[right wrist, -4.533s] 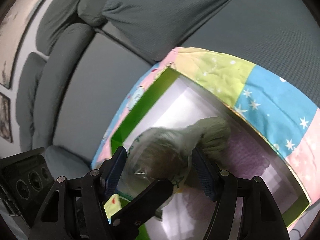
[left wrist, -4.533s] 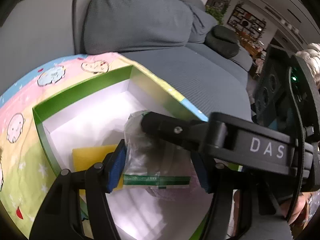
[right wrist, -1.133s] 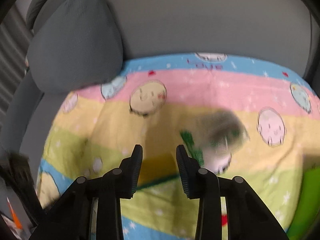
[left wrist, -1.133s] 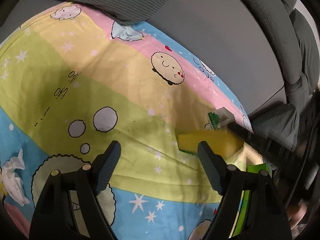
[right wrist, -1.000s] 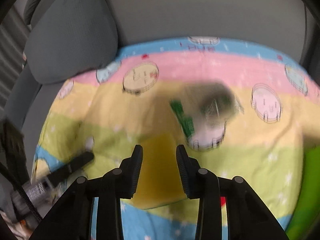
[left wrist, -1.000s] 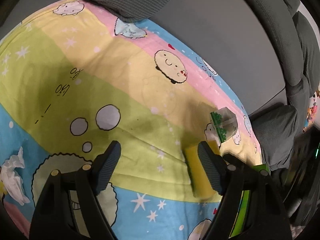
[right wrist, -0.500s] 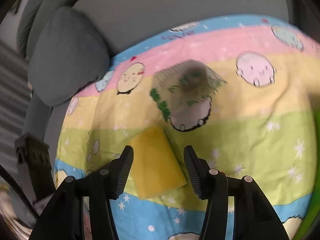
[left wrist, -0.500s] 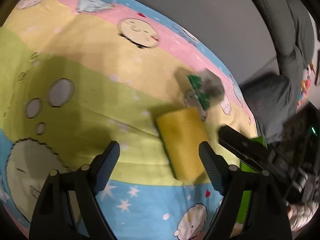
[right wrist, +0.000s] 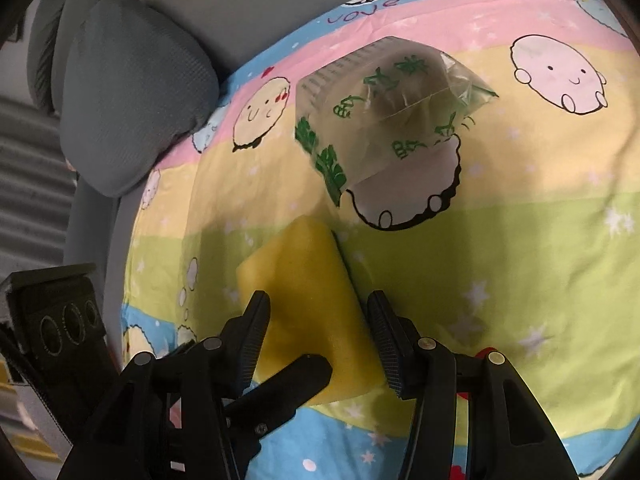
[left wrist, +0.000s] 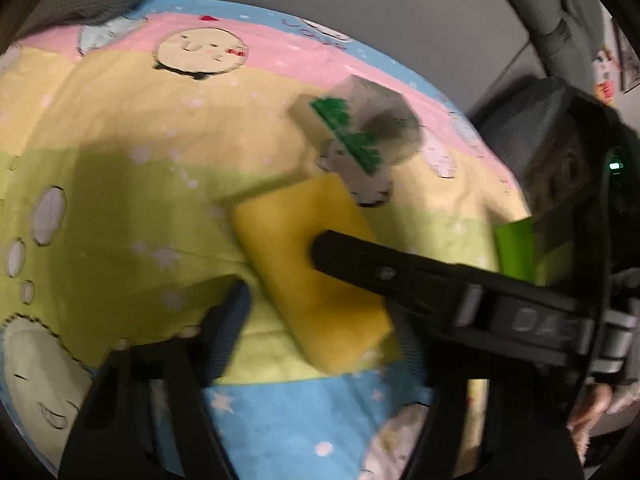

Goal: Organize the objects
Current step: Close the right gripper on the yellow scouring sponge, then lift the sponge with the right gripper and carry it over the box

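Right tool (right wrist: 318, 334) is spread wide, one finger on each side of the near end of the yellow sponge (right wrist: 308, 304). Whether the pads (right wrist: 252, 340) touch the sponge cannot be determined; a narrow gap appears on the right side. In the left wrist view, one finger of the right tool (left wrist: 400, 276) lies across the top of the sponge (left wrist: 304, 264) from the right.

Left tool (left wrist: 320, 328) is also spread wide. Its fingers (left wrist: 224, 328) flank the near end of the same sponge, and this view is blurred, so contact cannot be confirmed. A finger of the left tool (right wrist: 280, 388) is visible in the right wrist view, reaching over the near left corner of the sponge.

Object positions:
- The sponge lies flat on the patterned blanket (right wrist: 520, 240), on the green stripe, with its long axis running from near right to far left in the right wrist view.
- A clear plastic bag (right wrist: 384, 116) with green print lies just beyond the sponge, on the yellow and pink stripes. Its near corner sits close to the far end of the sponge. The bag (left wrist: 360, 136) contains a dark item that cannot be identified.
- A green box edge (left wrist: 516, 252) shows at the right of the left wrist view, behind the right tool.
- A grey cushion (right wrist: 132, 108) rests against the far left edge of the blanket.
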